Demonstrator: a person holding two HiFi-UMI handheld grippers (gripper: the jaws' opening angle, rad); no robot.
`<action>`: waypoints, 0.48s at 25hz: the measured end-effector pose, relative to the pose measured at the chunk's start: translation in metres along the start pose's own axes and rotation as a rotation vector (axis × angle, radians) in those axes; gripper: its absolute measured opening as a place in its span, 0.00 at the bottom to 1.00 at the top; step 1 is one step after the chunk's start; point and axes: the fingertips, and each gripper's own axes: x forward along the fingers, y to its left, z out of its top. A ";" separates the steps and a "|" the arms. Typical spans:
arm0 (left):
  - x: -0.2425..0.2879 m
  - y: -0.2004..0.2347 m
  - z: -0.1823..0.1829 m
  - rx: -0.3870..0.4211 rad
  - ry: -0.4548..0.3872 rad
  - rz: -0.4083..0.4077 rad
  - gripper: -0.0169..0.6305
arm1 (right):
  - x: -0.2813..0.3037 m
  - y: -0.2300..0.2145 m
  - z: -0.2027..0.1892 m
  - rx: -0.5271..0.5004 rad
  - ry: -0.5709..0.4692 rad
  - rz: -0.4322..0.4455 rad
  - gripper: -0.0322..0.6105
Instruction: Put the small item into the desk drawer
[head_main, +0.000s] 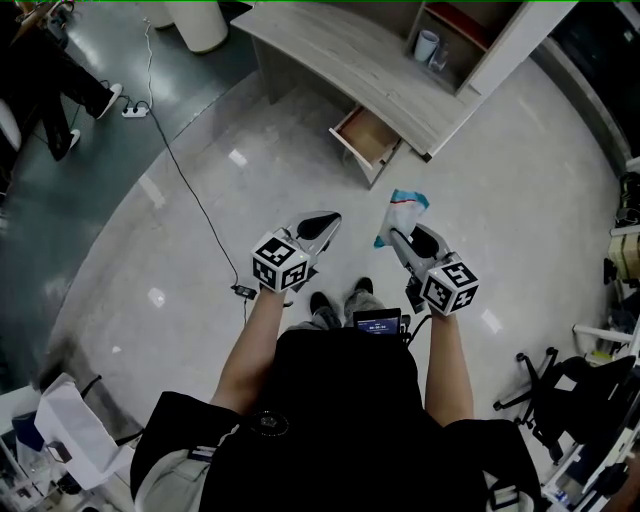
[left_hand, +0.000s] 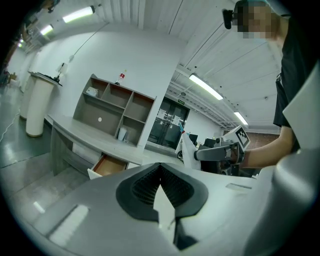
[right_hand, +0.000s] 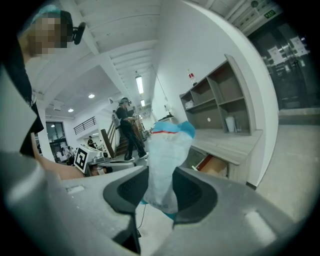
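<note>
The left gripper is hanging empty, fingers pressed together. Ahead, the pale wood-grain bench is showing its shallow, brown-lined drawer open. The right gripper is pinching the soft, crinkly white-and-blue packet, well short of the drawer. It probably needs carrying squarely over the opening before release.

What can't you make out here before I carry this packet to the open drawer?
- Drawer contents: too small and far in every view.
- Packet, gripped part: head view, covered by the right hand-held gripper.
- Packet's print: blurred, too small in all views.
</note>
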 end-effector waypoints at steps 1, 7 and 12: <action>0.001 0.000 -0.001 -0.003 0.001 0.001 0.03 | 0.000 -0.002 0.000 0.005 0.001 -0.003 0.28; 0.001 0.015 -0.009 -0.017 0.013 0.019 0.03 | 0.019 -0.011 -0.006 0.022 0.011 0.003 0.28; 0.007 0.027 -0.006 -0.012 0.021 0.054 0.03 | 0.034 -0.022 -0.001 0.020 0.010 0.018 0.28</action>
